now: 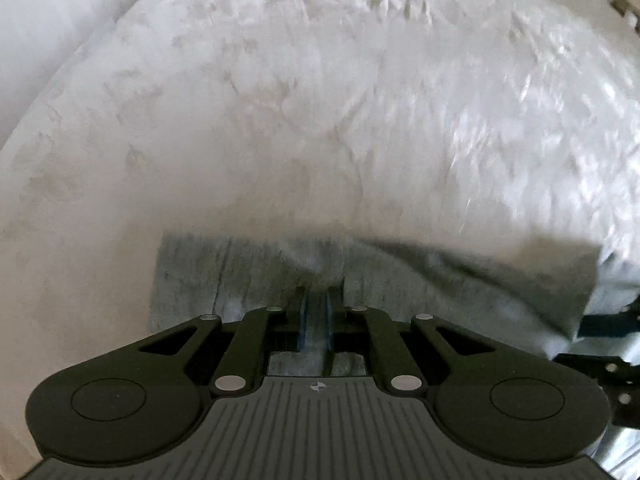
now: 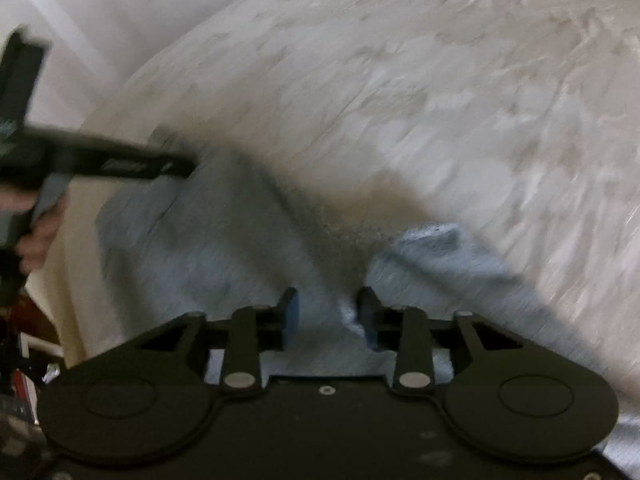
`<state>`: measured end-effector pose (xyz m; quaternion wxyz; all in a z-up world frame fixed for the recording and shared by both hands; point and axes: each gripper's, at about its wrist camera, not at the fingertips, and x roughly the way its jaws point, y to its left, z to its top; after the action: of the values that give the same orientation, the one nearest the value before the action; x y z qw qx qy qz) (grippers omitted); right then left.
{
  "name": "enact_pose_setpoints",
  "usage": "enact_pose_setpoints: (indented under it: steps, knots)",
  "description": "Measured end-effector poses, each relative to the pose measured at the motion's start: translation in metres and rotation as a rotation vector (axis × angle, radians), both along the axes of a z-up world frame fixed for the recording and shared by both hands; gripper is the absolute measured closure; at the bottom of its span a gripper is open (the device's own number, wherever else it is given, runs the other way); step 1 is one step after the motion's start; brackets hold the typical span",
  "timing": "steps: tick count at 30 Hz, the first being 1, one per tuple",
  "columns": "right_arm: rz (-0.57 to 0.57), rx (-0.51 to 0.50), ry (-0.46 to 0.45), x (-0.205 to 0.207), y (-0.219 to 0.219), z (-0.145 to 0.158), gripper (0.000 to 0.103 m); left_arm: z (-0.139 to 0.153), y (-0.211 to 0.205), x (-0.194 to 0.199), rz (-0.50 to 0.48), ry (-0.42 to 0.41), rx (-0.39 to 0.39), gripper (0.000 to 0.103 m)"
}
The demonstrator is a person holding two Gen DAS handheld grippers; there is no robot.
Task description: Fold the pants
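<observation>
Gripper fingers first, nearest the lens: left gripper (image 1: 316, 312) pinched nearly together on a ridge of grey pants (image 1: 256, 276), blue pads (image 1: 303, 320) close on either side of the cloth. Right gripper (image 2: 329, 312) with fingers apart, a fold of the same pants (image 2: 224, 248) lying between the pads (image 2: 291, 320) but no squeeze on it visible; grip there not certain through the motion blur. Just beyond the fingers, grey knit fabric spread low across a white bedspread (image 1: 320, 100), one edge straight at left in the left wrist view, a loose flap (image 2: 436, 244) lifted and curled at right in the right wrist view. Further left in that view, a bare hand (image 2: 36, 228) around the other gripper's handle, its black body reaching over the cloth. Farthest off, rumpled white bedding and a pale wall. Judging by the drape and creasing: soft, light, limp, prone to sagging and bunching wherever unsupported, not slippery against the pads. Best taken at hems or along the waistband, at two well-separated points on one edge, kept taut between them so the fold lands flat.
</observation>
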<state>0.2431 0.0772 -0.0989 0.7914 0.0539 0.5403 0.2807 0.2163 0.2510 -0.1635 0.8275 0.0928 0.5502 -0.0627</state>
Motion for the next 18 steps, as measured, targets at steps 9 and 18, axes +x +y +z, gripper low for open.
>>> enact_pose_setpoints:
  steps: [9,18]
  knots:
    - [-0.139,0.058,-0.001,0.034,-0.007,-0.005,0.056,-0.007,0.004,-0.012,-0.014,-0.022,-0.01,0.092]
    - [-0.191,0.157,0.084,0.072,-0.017,-0.01,0.061,0.004,0.018,-0.022,0.028,-0.015,-0.041,0.092]
